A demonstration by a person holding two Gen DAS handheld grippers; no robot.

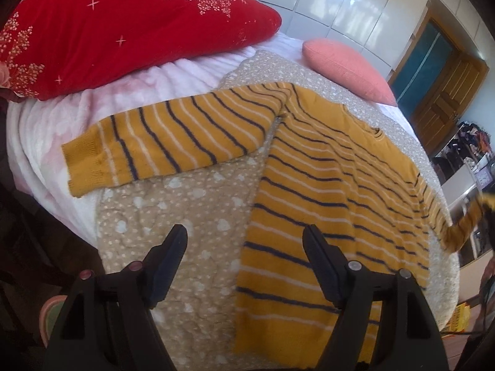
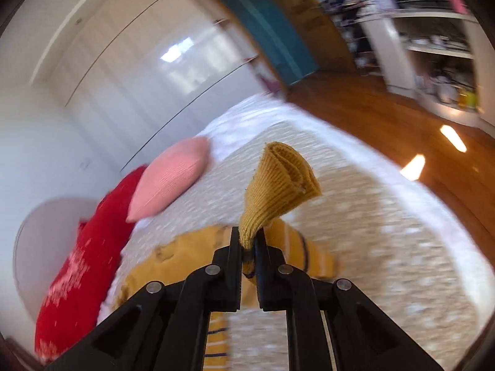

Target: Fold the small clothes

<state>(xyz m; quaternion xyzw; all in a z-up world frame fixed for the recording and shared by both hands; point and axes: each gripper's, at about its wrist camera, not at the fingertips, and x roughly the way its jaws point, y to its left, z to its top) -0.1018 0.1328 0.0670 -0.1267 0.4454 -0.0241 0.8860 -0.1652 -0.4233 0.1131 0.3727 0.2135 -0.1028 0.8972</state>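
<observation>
- Our left gripper (image 1: 244, 241) hangs wide open over the sweater's (image 1: 324, 191) hem on the spotted blanket (image 1: 173, 210).
- Our right gripper (image 2: 248, 241) is pinching the sleeve cuff (image 2: 278, 179), lifted up.

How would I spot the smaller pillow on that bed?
Start at the big red pillow at the head of the bed. Look past the striped mustard sweater towards the white wardrobe. The pink pillow there is plain, unlike the flower-patterned red one.

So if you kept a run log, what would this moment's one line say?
task: fold small clothes | left gripper: open, over striped sweater | right gripper: shut on sleeve cuff, lifted | surface: dotted blanket
</observation>
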